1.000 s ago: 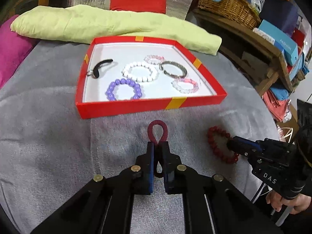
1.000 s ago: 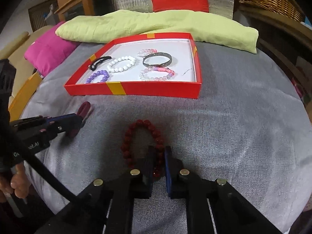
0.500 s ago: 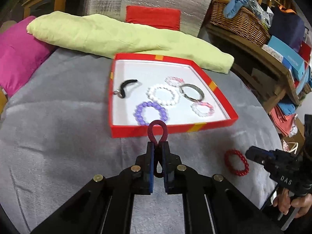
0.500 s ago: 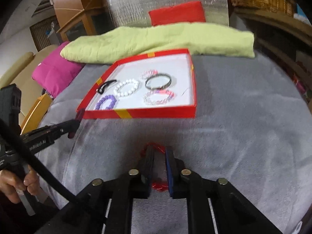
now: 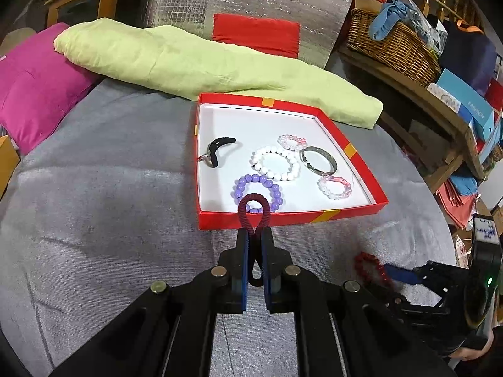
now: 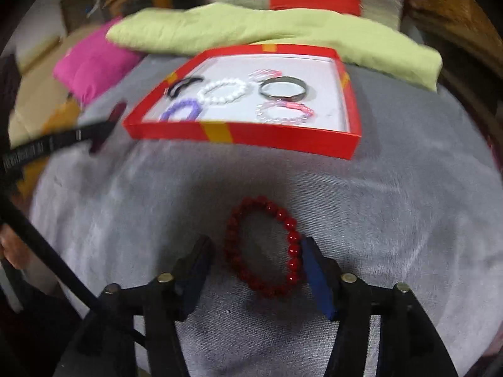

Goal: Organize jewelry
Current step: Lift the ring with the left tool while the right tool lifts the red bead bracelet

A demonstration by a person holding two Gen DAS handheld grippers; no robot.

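Observation:
My left gripper (image 5: 255,238) is shut on a dark red coil hair tie (image 5: 254,207) and holds it above the grey cloth, just before the near wall of the red tray (image 5: 292,216). The tray holds a purple bead bracelet (image 5: 257,192), a white bead bracelet (image 5: 275,163), a metal bangle (image 5: 318,159), two pink bracelets and a black clip. My right gripper (image 6: 257,251) is open, its fingers on either side of a red bead bracelet (image 6: 264,248) lying on the cloth. That bracelet also shows in the left wrist view (image 5: 371,267).
A lime green cushion (image 5: 201,62) lies behind the tray, a magenta pillow (image 5: 34,88) at the left. A wooden shelf with a wicker basket (image 5: 393,40) and boxes stands at the right. The grey cloth (image 5: 103,204) covers a round table.
My right gripper has opened and let go of the red bead bracelet, which now lies on the cloth. My left gripper has moved with the hair tie up to the tray's near wall.

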